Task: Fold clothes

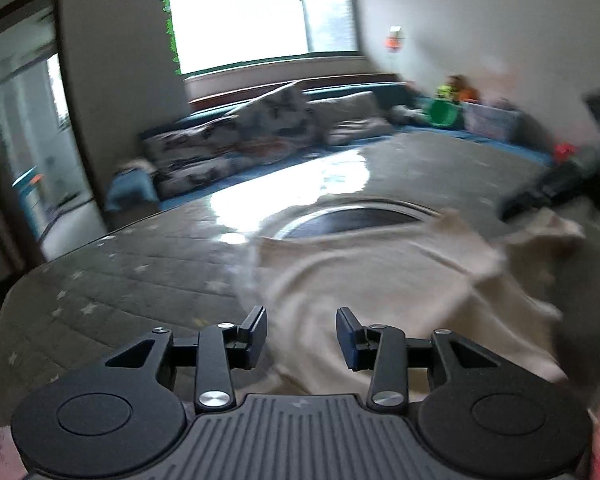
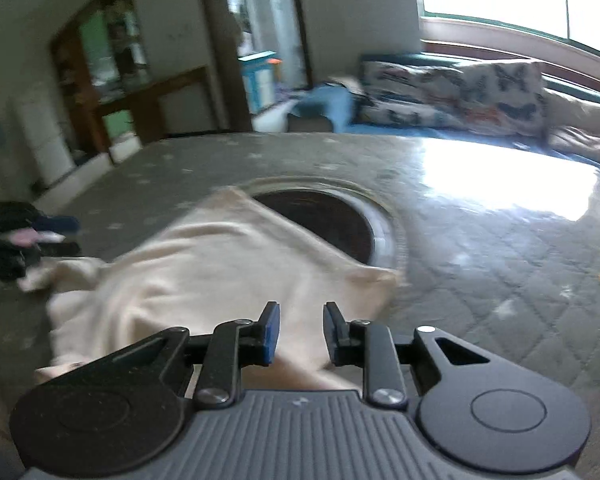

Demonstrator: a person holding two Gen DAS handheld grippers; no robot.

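The cream shirt lies crumpled on the grey star-patterned table, partly covering a round dark hole. The left gripper and right gripper hang over it, let go, holding nothing.

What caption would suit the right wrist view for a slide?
Right gripper, jaws apart and empty, above a cream garment lying on a grey star-print quilted cover.
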